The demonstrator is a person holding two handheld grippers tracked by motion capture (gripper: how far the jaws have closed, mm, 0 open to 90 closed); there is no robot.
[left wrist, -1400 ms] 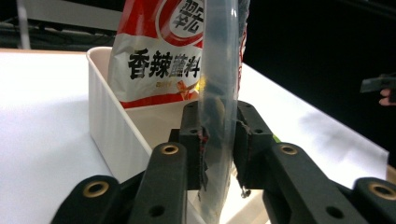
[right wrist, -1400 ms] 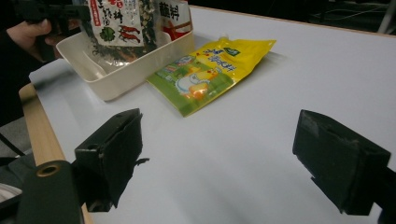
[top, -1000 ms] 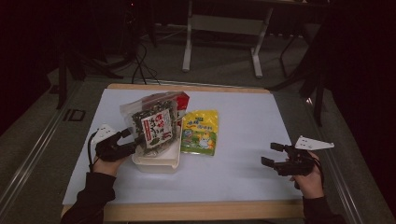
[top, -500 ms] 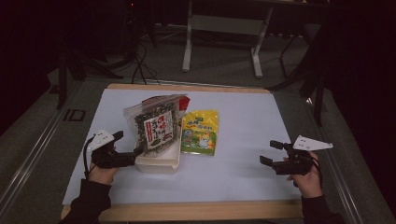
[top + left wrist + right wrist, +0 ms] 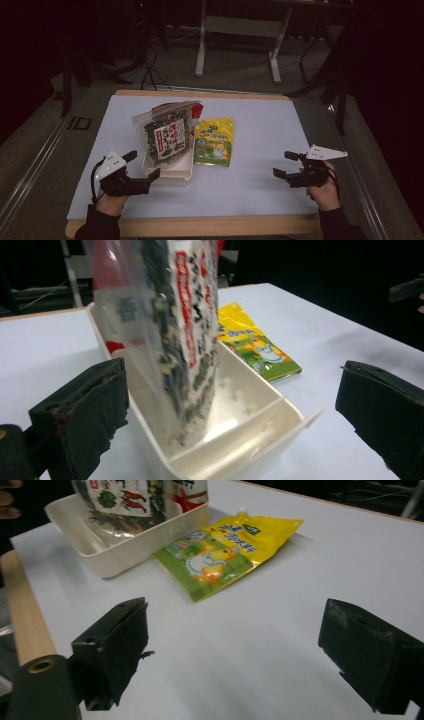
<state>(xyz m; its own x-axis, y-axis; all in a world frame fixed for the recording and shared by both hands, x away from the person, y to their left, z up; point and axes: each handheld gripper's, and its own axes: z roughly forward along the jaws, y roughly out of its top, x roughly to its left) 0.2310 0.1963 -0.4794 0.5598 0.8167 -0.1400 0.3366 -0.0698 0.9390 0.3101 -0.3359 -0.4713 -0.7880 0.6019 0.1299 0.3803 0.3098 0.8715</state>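
While the seaweed bag [image 5: 167,136] stands upright in the white tray [image 5: 172,175], the left gripper [image 5: 144,167], just beside the tray's near end, has just been opening its jaws, with nothing pinched between them. Right of the tray lies a yellow pouch [image 5: 215,141]; the right gripper [image 5: 286,165], well apart from the tray, gapes empty.

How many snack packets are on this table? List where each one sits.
2. The clear seaweed snack bag stands upright in the white plastic tray. The yellow-green flat snack pouch lies on the table beside the tray. None looks hidden.
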